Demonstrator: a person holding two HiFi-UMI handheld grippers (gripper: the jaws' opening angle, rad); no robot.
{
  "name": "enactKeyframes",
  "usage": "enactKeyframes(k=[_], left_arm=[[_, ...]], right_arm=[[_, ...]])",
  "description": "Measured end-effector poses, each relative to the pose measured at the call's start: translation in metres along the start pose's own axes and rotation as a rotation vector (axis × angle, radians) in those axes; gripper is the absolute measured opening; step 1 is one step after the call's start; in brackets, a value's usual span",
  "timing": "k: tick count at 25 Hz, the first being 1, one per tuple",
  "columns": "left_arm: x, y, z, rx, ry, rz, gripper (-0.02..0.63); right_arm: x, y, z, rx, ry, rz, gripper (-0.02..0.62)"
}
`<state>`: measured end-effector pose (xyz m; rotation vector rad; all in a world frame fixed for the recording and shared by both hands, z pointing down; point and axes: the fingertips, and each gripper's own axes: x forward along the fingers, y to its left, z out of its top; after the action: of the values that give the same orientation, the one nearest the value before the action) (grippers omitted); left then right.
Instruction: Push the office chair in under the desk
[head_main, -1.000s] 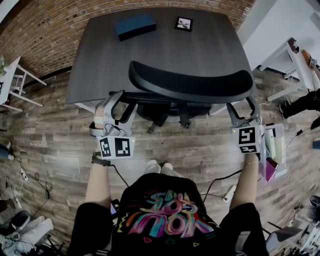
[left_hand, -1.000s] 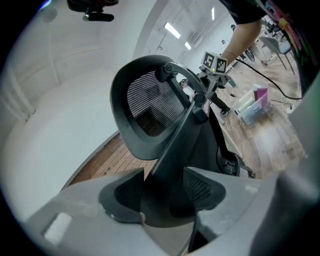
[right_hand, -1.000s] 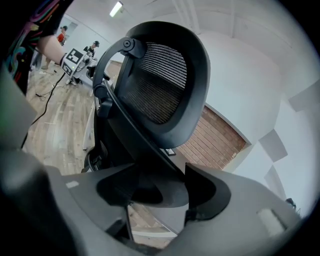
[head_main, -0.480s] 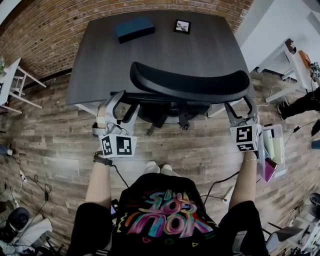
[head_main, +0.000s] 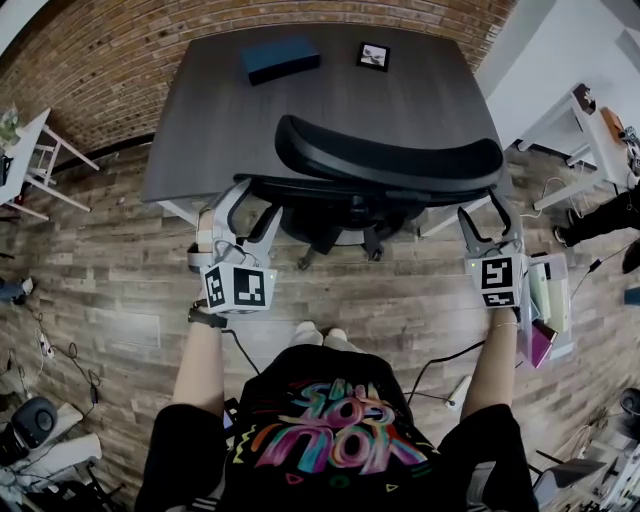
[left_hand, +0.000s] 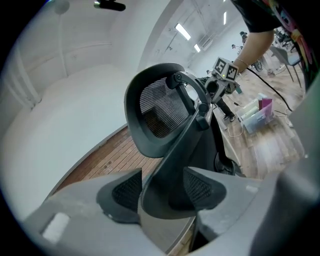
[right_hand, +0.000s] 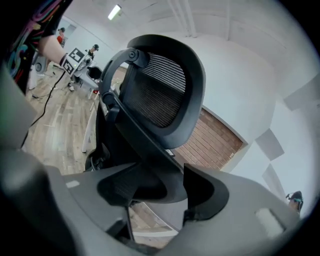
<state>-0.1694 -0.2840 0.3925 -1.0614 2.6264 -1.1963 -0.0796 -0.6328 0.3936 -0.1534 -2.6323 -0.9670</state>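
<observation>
The left tongs (head_main: 256, 199) are clamped on the left armrest (left_hand: 167, 160) of a black office chair with a ribbed mesh back (head_main: 390, 165). The right tongs (head_main: 484, 210), set wide and just now closing, press on the right armrest (right_hand: 147, 167). The chair's seat is tucked under the near edge of a dark grey counter (head_main: 330, 95), its curved backrest overlapping that edge, above a wood-plank floor (head_main: 110, 270).
</observation>
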Motion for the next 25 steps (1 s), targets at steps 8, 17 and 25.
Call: enactKeyframes(k=[8,17,25], left_arm=[[-0.030,0.003,0.012,-0.056,-0.033,-0.011,0.253],[-0.066,-0.008,0.031,-0.195,-0.082,-0.029,0.253],[-0.094,-0.006,0.064,-0.388,-0.212,-0.020,0.235]], right_arm=[[-0.036,0.014,0.026,0.001,-0.056,-0.003,0.236],[-0.073,0.043,0.073,0.037,-0.171,0.007,0.181],[-0.104,0.057,0.106,0.225,-0.319,0.013,0.144]])
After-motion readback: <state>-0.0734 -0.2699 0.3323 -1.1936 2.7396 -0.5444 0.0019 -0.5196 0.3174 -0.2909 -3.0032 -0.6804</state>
